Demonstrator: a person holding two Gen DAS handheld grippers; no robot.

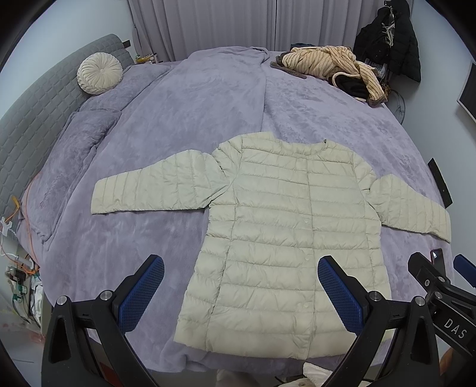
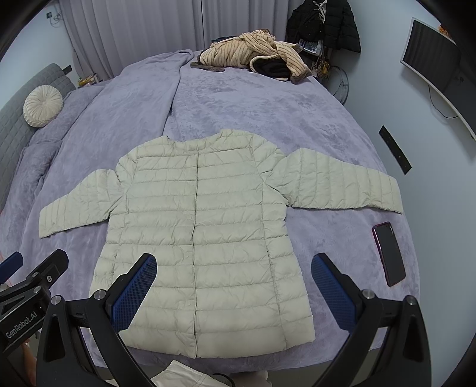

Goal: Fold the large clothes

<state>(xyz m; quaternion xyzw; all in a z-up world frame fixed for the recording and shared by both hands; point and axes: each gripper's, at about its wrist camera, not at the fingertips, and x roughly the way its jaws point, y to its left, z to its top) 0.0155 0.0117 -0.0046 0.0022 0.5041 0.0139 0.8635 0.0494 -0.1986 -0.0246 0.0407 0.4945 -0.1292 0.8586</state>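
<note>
A cream quilted puffer jacket [image 1: 279, 226] [image 2: 202, 226] lies flat and face up on the purple bedspread, buttoned, both sleeves spread out sideways and the hem toward me. My left gripper [image 1: 241, 268] hovers open above the hem's left part, holding nothing. My right gripper [image 2: 233, 265] hangs open over the hem's right part, also holding nothing. Each gripper shows at the edge of the other's view: the right one [image 1: 437, 268] and the left one [image 2: 32, 265].
A striped beige garment pile [image 1: 333, 68] [image 2: 255, 56] sits at the bed's far corner. A round cream cushion [image 1: 99, 73] rests by the grey headboard. A phone [image 2: 389, 253] lies on the bedspread [image 2: 253, 104] right of the jacket. Dark coats [image 2: 324, 20] hang behind.
</note>
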